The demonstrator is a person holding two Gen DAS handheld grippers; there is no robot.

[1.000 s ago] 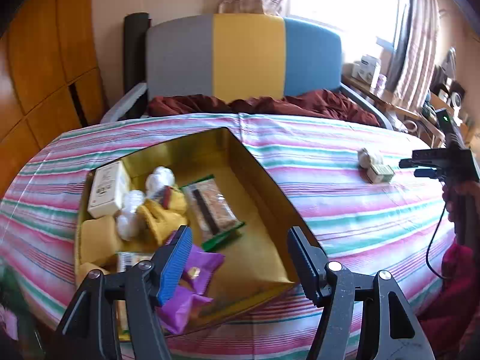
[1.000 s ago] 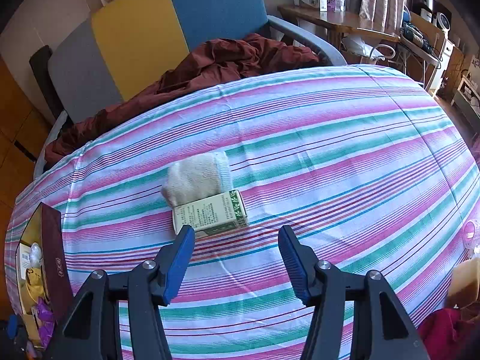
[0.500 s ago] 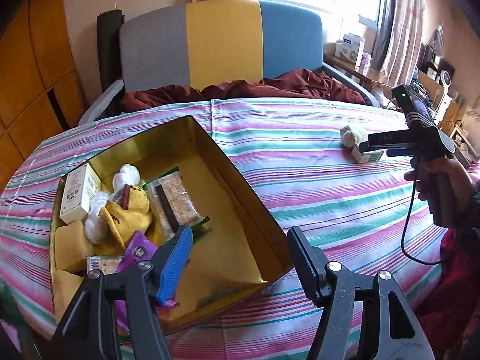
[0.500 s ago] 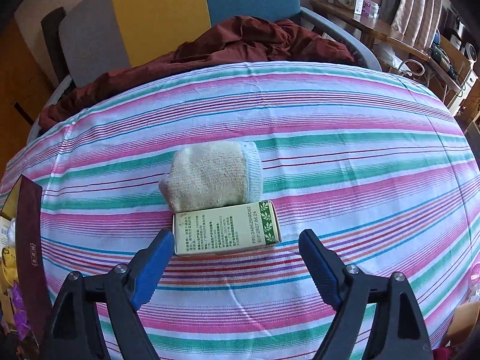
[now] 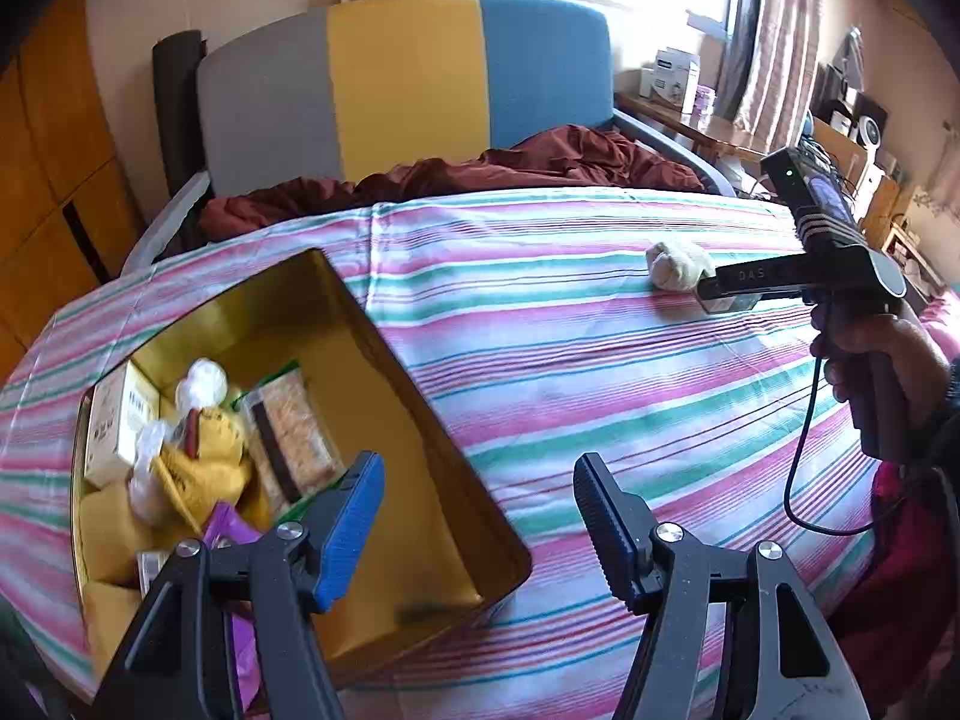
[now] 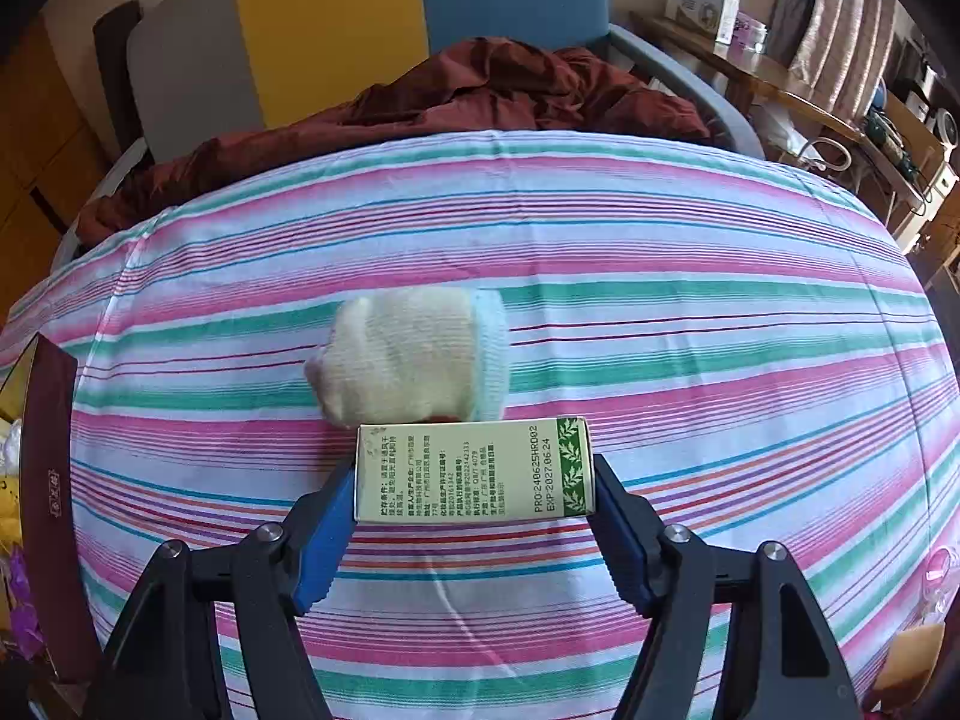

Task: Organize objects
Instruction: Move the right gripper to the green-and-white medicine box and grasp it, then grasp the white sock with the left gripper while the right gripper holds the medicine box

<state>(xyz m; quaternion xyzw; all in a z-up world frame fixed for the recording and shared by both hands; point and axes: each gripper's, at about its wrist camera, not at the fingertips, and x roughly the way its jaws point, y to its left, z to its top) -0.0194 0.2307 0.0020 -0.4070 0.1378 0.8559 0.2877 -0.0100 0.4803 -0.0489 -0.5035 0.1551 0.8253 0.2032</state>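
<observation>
The left wrist view looks forward and steeply down along its gripper [image 5: 477, 516] from above the near edge of the striped pink, green and white cloth covering the bench [image 5: 600, 348], with the open gold-lined rectangular box [image 5: 420, 480] close below on its left. The right wrist view sits lower and nearer the cloth [image 6: 720, 330], tilted steeply down. Both face the grey, yellow and blue padded chair back [image 5: 414, 78] [image 6: 324, 24]. Both show the rolled cream knitted sock [image 5: 675, 264] [image 6: 414, 354], far right in the left view, close and central in the right.
</observation>
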